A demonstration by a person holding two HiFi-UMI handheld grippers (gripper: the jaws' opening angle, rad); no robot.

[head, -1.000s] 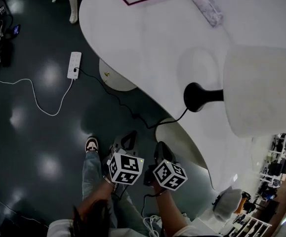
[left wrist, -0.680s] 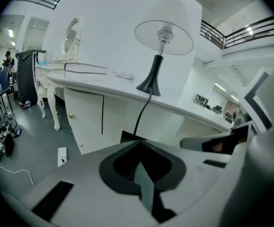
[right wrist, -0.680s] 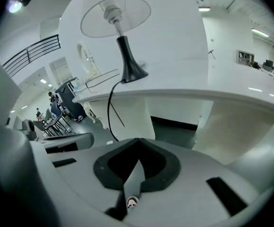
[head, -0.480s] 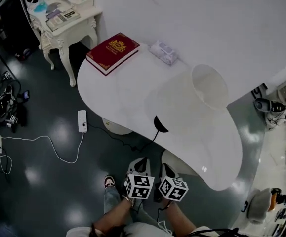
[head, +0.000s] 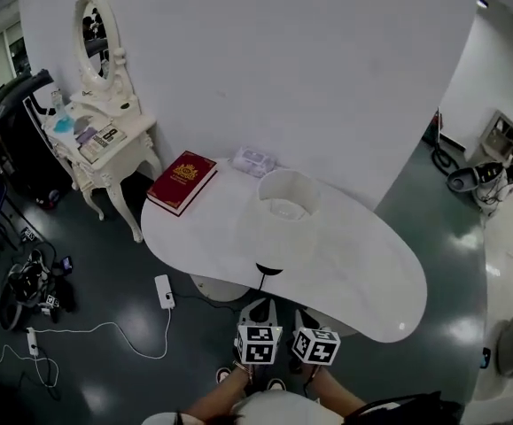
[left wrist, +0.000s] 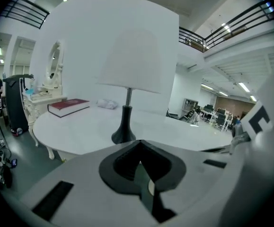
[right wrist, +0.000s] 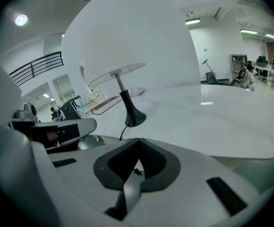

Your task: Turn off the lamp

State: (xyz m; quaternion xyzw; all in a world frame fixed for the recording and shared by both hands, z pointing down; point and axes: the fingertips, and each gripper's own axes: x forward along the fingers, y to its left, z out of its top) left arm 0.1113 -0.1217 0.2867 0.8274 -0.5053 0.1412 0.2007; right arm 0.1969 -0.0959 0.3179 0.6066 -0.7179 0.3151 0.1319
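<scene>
At the bottom centre of the frame we see the left gripper (left wrist: 139,163), its jaws pressed together with nothing between them. Above them stands the lamp (left wrist: 128,65), its white shade in the upper middle and its dark base (left wrist: 123,132) resting on the white table (left wrist: 75,126). At mid left a red book (left wrist: 69,106) lies on the table, with a small white packet (left wrist: 107,104) just to its right. An oval mirror (left wrist: 54,66) stands at far left.
</scene>
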